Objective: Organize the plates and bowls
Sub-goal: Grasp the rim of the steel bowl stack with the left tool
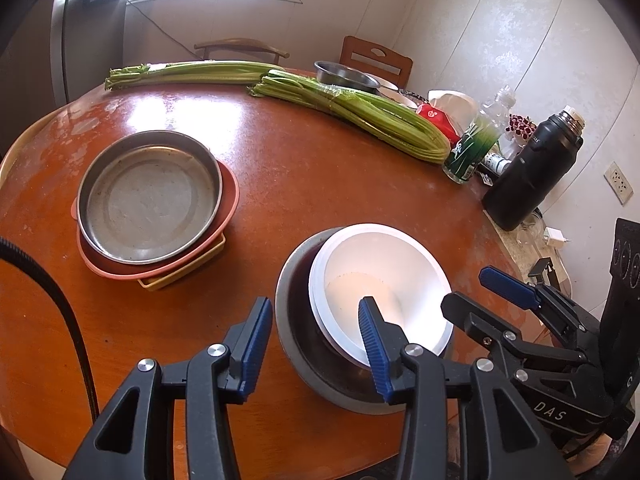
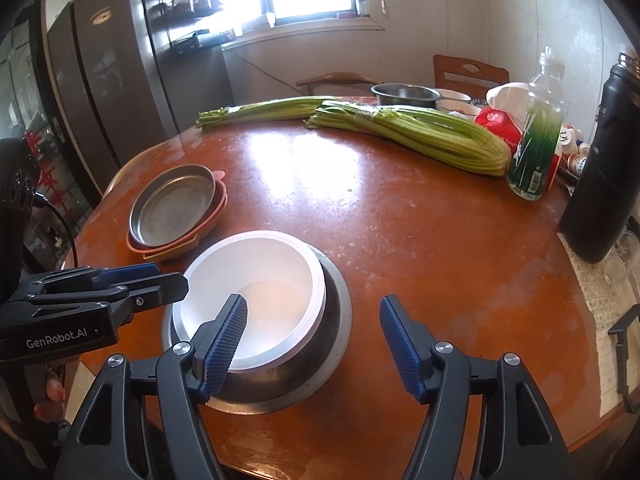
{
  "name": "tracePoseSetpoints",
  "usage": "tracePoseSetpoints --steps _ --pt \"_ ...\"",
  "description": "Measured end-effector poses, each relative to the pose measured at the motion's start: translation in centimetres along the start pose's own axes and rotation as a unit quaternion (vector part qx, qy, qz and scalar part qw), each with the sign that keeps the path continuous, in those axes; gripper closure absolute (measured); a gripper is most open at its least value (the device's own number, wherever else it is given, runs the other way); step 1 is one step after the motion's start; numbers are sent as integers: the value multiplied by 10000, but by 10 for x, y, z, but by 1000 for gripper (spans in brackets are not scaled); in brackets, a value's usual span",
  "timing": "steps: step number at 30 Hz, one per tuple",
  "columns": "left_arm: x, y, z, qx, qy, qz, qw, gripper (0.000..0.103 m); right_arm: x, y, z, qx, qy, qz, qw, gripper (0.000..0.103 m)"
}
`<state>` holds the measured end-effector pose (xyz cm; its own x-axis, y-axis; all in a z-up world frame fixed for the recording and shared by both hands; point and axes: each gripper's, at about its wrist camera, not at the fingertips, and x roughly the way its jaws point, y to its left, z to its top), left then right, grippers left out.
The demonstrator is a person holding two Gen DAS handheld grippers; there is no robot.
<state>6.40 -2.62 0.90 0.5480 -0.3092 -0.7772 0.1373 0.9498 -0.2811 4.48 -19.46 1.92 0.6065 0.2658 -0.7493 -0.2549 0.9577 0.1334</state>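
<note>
- Presently white bowl [image 2: 256, 296] is sitting nested in steel bowl [image 2: 332, 332] on the surface [image 2: 400, 240], directly under both grippers.
- Right gripper [image 2: 312, 344]: fingers standing apart, left one over the white bowl's near rim, right one outside.
- Left gripper [image 1: 316, 348]: fingers straddling the steel rim, not pressing; plate stack [image 1: 148, 200] lying far-left.

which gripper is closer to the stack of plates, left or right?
Left. The left gripper straddles the near rim of the metal bowl holding the white bowl, on the side facing the plate stack. The right gripper is over those bowls' far side.
</note>
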Motion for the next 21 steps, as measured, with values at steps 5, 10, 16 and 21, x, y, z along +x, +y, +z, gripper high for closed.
tracePoseSetpoints --steps 5,10,16,21 --pt "10 -1 -1 -13 140 -39 9999 58 8 -2 -1 68 130 26 9999 32" --pt "14 -2 -1 -5 172 -42 9998 58 13 -3 0 103 173 36 9998 32" --pt "17 1 0 -55 199 -41 9998 57 18 -4 1 137 201 33 9997 32" --pt "23 7 0 -136 263 -31 9996 57 26 -5 -1 205 318 76 9993 32"
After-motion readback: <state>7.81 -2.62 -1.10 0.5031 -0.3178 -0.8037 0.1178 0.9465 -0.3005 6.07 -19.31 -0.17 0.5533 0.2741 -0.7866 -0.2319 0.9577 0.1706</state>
